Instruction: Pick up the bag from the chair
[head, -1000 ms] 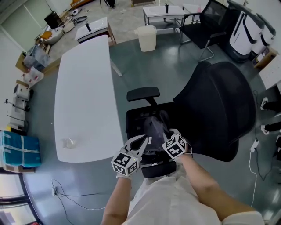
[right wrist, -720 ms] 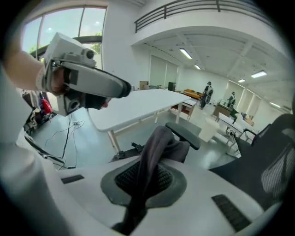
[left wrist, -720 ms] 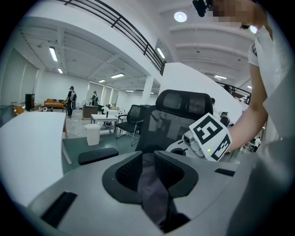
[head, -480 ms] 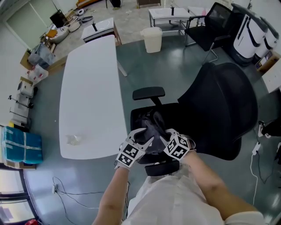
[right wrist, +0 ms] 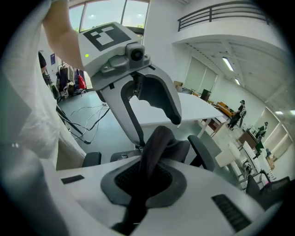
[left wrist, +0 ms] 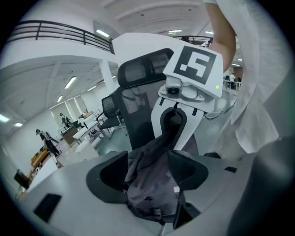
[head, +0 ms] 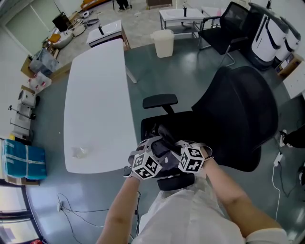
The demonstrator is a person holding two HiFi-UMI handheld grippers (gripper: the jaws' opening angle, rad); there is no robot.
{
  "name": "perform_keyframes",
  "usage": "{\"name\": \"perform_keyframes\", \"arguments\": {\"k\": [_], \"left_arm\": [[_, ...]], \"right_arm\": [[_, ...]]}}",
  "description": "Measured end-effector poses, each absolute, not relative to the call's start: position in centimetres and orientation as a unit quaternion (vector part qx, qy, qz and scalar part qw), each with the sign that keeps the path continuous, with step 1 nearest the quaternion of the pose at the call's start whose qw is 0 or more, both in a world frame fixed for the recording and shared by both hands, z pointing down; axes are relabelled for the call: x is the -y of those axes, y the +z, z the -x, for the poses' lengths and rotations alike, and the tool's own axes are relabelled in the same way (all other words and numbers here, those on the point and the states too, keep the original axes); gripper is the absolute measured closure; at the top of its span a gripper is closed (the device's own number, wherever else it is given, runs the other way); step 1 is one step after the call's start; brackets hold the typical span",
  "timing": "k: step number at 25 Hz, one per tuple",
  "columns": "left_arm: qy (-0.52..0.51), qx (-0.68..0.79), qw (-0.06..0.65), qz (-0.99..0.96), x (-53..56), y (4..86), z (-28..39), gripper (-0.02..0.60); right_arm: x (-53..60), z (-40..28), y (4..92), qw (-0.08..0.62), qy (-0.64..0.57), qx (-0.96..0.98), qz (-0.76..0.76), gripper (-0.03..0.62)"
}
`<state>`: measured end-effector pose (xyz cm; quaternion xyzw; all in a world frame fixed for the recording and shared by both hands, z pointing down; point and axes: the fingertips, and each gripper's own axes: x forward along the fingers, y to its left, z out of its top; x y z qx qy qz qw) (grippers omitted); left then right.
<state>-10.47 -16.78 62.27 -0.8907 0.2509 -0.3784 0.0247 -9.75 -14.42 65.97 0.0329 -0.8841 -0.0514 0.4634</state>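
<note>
Nearest the camera, the person's white sleeves [head: 190, 214] reach down to two tools that face each other above the front edge of the chair's seat. The left tool [left wrist: 148, 173] stands wide. Its jaws have just been opening, and the crumpled grey cloth of the bag [left wrist: 154, 193] lies in the gap between them without being pinched. The right tool [right wrist: 143, 182] is clamped narrow on a dark fold of the bag, which rises out of its jaws toward the left tool.

In the head view the bag [head: 162, 142] is a dark bunch between the two marker cubes, over the front of the seat. Whether its lower part rests on the cushion or hangs free cannot be told from here, because the tools cover it.

Beyond them the black chair [head: 238, 119] shows its broad backrest to the right, and one armrest [head: 159, 101] juts out on the left. Just beside the armrest runs a long white desk [head: 95, 90], with a small clear crumpled thing [head: 78, 152] near its closer end. Farther off on the grey floor stands a pale bin [head: 163, 42]. To its right is a second black chair [head: 224, 28], drawn up to another white desk [head: 178, 13].
</note>
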Motion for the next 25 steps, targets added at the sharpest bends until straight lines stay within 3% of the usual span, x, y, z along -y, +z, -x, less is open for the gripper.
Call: {"name": "perform_keyframes", "arguments": {"k": [6, 9, 17, 25], "left_arm": [[-0.481, -0.162, 0.096, 0.856, 16.2, 65.1, 10.6, 0.304], [-0.492, -0.146, 0.097, 0.853, 16.0, 65.7, 10.5, 0.312], [-0.471, -0.184, 0.028, 0.863, 15.7, 66.3, 9.9, 0.416], [-0.419, -0.286, -0.117, 0.853, 16.0, 65.5, 10.1, 0.486]], "right_arm": [[13.1, 10.5, 65.7, 0.478, -0.08, 0.875, 0.017, 0.571], [12.9, 10.7, 65.8, 0.483, -0.083, 0.871, 0.024, 0.571], [13.5, 9.9, 66.1, 0.482, -0.035, 0.875, -0.018, 0.571], [14.9, 9.8, 65.3, 0.468, 0.034, 0.875, -0.119, 0.571]]}}
